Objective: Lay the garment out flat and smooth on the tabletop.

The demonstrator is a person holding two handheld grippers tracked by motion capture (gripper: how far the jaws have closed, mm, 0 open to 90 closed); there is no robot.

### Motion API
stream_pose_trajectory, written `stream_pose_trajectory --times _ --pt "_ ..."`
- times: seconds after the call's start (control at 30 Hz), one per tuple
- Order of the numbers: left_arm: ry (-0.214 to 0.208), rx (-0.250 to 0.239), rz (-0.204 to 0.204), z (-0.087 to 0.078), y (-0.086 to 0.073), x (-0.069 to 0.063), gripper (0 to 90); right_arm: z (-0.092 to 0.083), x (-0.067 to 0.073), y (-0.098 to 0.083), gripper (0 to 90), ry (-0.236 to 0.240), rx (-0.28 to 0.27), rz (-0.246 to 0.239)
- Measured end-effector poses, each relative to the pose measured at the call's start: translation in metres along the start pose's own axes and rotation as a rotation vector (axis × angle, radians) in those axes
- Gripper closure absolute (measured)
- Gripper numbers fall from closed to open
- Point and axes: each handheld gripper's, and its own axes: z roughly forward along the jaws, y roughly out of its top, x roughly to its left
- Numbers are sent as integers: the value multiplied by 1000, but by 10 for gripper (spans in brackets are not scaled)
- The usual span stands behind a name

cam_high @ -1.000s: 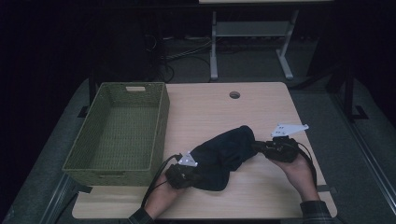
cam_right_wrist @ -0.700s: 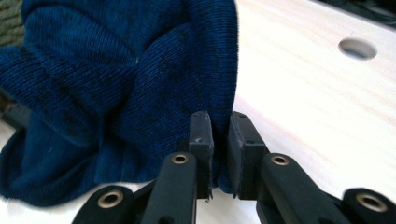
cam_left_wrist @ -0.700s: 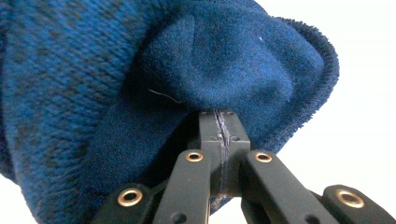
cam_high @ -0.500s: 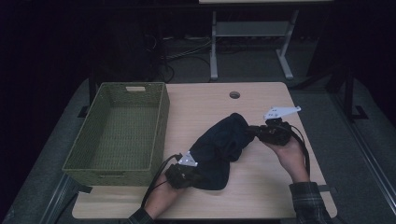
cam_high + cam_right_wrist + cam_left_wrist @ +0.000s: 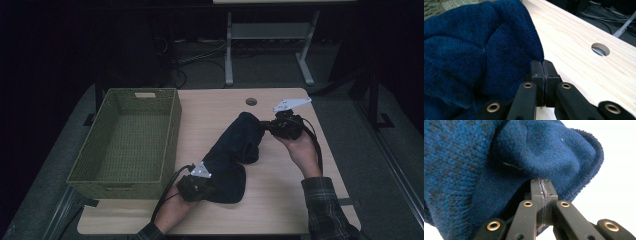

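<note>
A dark blue garment lies across the table, stretched between the left gripper near and the right gripper, seemingly pinched at both ends; a green basket sits left.

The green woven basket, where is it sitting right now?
In the high view the green woven basket stands at the left edge of the wooden table, close beside the dark blue knitted garment to its right.

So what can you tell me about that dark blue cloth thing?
The blue garment is a soft, dark blue knit, fuzzy on one face with a stitched hem. It lies bunched and slanted across the wooden table, right of the green basket. The left gripper pinches its near end, the right gripper its far edge, jaws shut.
</note>
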Motion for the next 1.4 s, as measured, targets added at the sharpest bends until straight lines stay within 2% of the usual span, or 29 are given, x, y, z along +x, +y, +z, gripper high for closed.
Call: stream_pose_trajectory --times 0.4,0.47,0.6,0.73,0.87,0.9,0.93,0.97,1.03,1.3,1.4 --pt "-3 10 5 0 1 1 896 11 -13 45 896 -86 -3 -9" --pt "-18 11 1 0 1 2 896 13 -15 55 897 -98 -3 -20" --pt "-38 14 3 1 2 1 897 19 -18 74 897 -126 24 -36" --pt "-47 17 9 2 2 0 897 33 -22 88 897 -154 58 -52" --pt "-49 20 8 2 3 0 897 55 -31 91 897 -151 96 -39" --pt "-49 20 8 2 3 0 897 55 -31 91 897 -151 96 -39" --pt "-51 16 7 3 2 0 897 69 -35 91 897 -147 116 -29" --pt "-52 19 8 2 3 0 897 69 -35 91 897 -147 116 -29" --pt "-56 20 3 2 3 1 897 87 -38 88 897 -147 141 -26" --pt "-63 23 0 3 3 1 897 126 -42 77 894 -125 193 9" --pt "-64 23 1 3 3 1 897 134 -40 74 836 -104 195 12"
